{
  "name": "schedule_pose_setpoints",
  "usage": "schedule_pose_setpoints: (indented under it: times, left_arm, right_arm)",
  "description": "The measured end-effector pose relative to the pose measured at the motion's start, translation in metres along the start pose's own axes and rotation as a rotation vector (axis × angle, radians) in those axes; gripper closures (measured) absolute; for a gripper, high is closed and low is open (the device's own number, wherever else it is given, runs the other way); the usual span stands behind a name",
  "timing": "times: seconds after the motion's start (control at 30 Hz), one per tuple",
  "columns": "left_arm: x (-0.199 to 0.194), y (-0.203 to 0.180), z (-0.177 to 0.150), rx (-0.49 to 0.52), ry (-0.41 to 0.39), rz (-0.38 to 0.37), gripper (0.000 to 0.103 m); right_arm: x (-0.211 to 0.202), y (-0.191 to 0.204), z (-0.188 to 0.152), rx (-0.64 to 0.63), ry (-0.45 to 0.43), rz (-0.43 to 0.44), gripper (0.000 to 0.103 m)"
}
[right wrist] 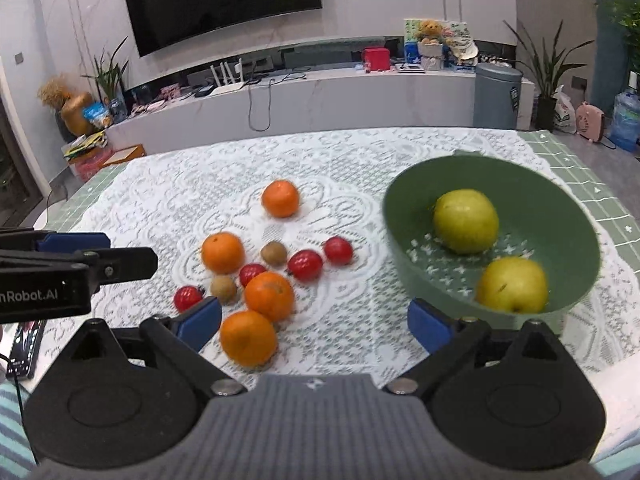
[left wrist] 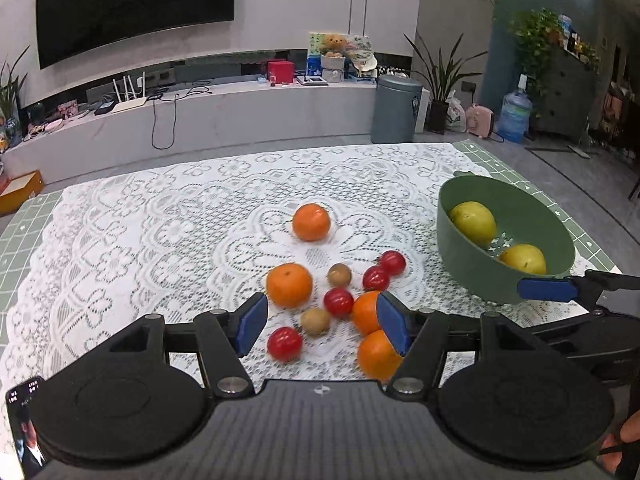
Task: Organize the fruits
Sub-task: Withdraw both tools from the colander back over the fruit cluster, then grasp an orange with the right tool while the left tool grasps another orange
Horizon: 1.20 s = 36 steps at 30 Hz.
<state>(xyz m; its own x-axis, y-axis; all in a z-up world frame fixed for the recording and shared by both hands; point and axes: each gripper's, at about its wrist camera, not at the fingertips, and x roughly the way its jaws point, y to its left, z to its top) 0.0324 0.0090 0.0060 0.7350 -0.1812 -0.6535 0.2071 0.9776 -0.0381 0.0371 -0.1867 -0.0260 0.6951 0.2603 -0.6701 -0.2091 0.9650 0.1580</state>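
The left gripper (left wrist: pixel 322 326) sits low over the lace cloth (left wrist: pixel 160 240), its blue pads spread wide with nothing between them; the near cluster of fruit lies just ahead of the gap. Going left to right in the left wrist view: an orange (left wrist: pixel 289 285) stands at the cluster's left, a red tomato (left wrist: pixel 284 344) nearest the pads, two small brown fruits (left wrist: pixel 315 321) among three more tomatoes (left wrist: pixel 338 302), and two oranges (left wrist: pixel 378 355) touching each other beside the right pad. A fourth orange (left wrist: pixel 311 222) sits apart, farther back. To the right stands the green bowl (left wrist: pixel 460 264), holding two yellow apples (left wrist: pixel 473 223), one at the far side and one at the near rim. The right gripper (right wrist: pixel 314 326) is also spread and empty, its right pad just beside the bowl's near wall (right wrist: pixel 400 240); the left gripper's fingers show at that view's left edge. A phone (left wrist: pixel 24 428) lies at the table's near-left corner
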Motion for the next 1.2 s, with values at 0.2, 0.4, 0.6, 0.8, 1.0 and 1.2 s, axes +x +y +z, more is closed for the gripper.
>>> schedule_pose_setpoints:
  times: [0.2, 0.4, 0.6, 0.8, 1.0, 1.2]
  left_arm:
    - [0.006, 0.014, -0.015, -0.037, -0.006, 0.019, 0.029]
    - [0.021, 0.023, -0.028, -0.042, 0.025, 0.046, 0.029]
    - [0.03, 0.029, -0.033, -0.056, 0.045, 0.041, 0.029]
    - [0.042, 0.03, -0.036, -0.06, 0.073, 0.031, 0.029]
    - [0.048, 0.028, -0.036, -0.057, 0.075, 0.007, 0.033]
    - [0.052, 0.024, -0.039, -0.049, 0.093, 0.011, 0.034]
  right_arm:
    - [0.011, 0.016, -0.015, -0.119, 0.005, -0.04, 0.007]
    - [0.02, 0.021, -0.018, -0.159, 0.001, -0.042, 0.007]
    - [0.031, 0.028, -0.019, -0.204, 0.009, -0.032, 0.014]
    - [0.043, 0.035, -0.02, -0.232, 0.028, 0.018, 0.026]
    - [0.052, 0.039, -0.024, -0.248, 0.057, 0.07, 0.036]
    - [0.061, 0.046, -0.026, -0.265, 0.078, 0.1, 0.044]
